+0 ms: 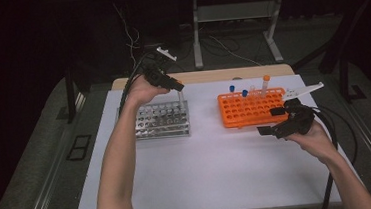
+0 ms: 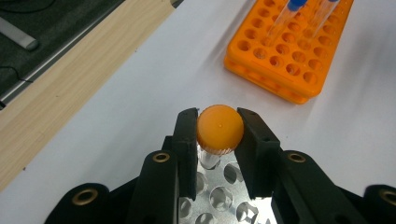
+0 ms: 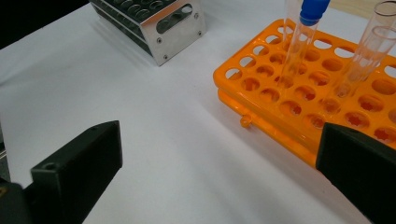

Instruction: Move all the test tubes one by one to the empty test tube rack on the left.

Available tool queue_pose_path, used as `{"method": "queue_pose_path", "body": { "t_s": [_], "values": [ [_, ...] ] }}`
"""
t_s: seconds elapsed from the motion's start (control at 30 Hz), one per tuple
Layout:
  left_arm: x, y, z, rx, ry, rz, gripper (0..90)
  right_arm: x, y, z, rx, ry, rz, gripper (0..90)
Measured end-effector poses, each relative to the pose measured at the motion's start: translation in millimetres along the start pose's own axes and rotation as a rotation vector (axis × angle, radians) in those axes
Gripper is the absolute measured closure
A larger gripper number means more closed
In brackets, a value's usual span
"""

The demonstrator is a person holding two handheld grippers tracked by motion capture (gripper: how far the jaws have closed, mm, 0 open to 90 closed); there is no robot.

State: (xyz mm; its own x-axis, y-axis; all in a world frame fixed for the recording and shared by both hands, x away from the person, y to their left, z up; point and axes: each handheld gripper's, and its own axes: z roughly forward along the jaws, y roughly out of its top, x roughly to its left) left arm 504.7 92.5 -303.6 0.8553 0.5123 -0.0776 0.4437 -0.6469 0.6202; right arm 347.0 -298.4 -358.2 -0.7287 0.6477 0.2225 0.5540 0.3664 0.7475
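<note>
The orange-capped tube (image 2: 219, 133) is sitting clamped between the black jaws of the left gripper (image 2: 219, 135), which is grasping it just under its round, smooth cap. The clear body of the tube is hanging straight down over the metal rack (image 1: 162, 119), its lower end apparently entering one of the holes at the rack's far right corner; holding it by the neck is keeping it upright so it can slide into a hole without tipping. The rack is a shiny block of sheet metal with rows of round holes, standing on the left of the white table (image 1: 203, 168).

On the right, the orange rack (image 1: 246, 107) is a glossy plastic tray, also pierced with rows of holes. It is carrying a few thin, clear tubes: one with an orange cap (image 1: 266, 78) and two with blue caps (image 1: 232, 88), all standing upright at its far side.

The right gripper (image 3: 219, 172) is hovering near the orange rack's near right corner with its jaws spread wide and nothing between them, probably waiting its turn to pick the next tube.
</note>
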Motion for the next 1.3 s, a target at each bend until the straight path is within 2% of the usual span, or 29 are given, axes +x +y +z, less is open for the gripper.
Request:
{"method": "queue_pose_path", "body": {
  "t_s": [0.27,0.43,0.5,0.57,0.7,0.97,1.13,1.3],
  "values": [
    [4.7,-7.5,13.0,0.016,-0.016,-0.030,69.0,-4.9,-1.9,-0.8,-0.007,-0.007,0.003,0.0],
    [4.8,-10.2,19.7,0.034,-0.023,-0.028,68.8,-7.1,-2.7,1.0,-0.004,-0.011,0.008,0.1],
    [4.6,-11.3,21.2,0.039,-0.032,-0.025,68.4,-8.0,-2.6,2.2,0.001,-0.009,0.007,0.1],
    [4.8,-12.2,21.3,0.037,-0.045,-0.041,67.3,-8.7,-2.4,3.4,0.004,-0.010,0.007,0.1],
    [3.5,-12.4,17.7,0.036,-0.061,-0.051,57.4,-11.0,-1.9,5.3,0.011,-0.011,0.009,0.1],
    [-3.6,-11.7,-2.5,-0.009,-0.037,-0.069,38.8,-20.4,3.4,7.1,0.028,-0.041,0.007,0.1],
    [-10.3,-15.6,-13.1,-0.035,-0.020,-0.073,27.7,-32.1,9.2,9.2,0.036,-0.070,0.006,0.1],
    [-16.5,-21.0,-20.2,-0.050,-0.013,-0.078,21.2,-46.7,15.4,9.9,0.047,-0.099,0.022,0.1]
  ]
}}
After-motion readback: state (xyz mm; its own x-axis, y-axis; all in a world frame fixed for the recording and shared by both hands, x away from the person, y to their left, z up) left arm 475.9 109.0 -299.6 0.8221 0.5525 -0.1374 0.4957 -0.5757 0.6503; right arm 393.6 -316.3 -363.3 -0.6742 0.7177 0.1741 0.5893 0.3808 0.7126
